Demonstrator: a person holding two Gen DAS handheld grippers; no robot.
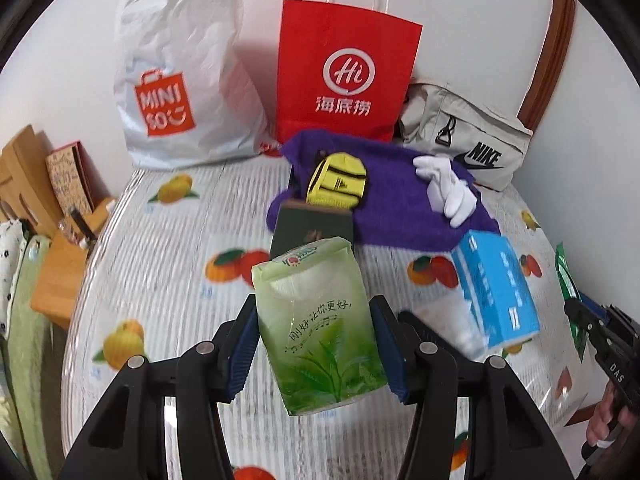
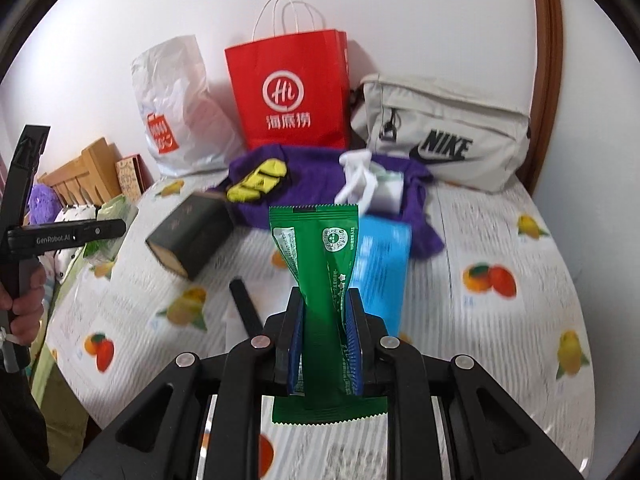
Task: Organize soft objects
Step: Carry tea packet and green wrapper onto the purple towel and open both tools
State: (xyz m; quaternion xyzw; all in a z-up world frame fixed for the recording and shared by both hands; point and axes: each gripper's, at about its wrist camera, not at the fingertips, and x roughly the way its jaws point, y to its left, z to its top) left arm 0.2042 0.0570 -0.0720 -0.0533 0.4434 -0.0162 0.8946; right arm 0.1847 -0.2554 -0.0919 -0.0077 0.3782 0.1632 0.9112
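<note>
In front of the red paper shopping bag [image 1: 344, 76], the left tool [image 1: 316, 344] grips a soft pale-green tissue pack [image 1: 320, 328] and the right tool [image 2: 325, 340] pinches a crumpled dark-green foil sachet [image 2: 320, 264] above the fruit-print table [image 1: 168, 240]; both could slip, squeezed only at their lower ends.

Along the bed's [image 2: 460, 240] far edge, against the wall, stand three bags — the plastic bag [image 2: 176, 112] leftmost, the paper bag [image 2: 288, 92] in the middle, the sling bag [image 2: 444, 132] rightmost. Before them lies the sweater [image 2: 316, 164] — socks [image 2: 258, 180] and gloves [image 2: 356, 180] on it. The box [image 2: 188, 232] lies at its left, nearer the front edge.
</note>
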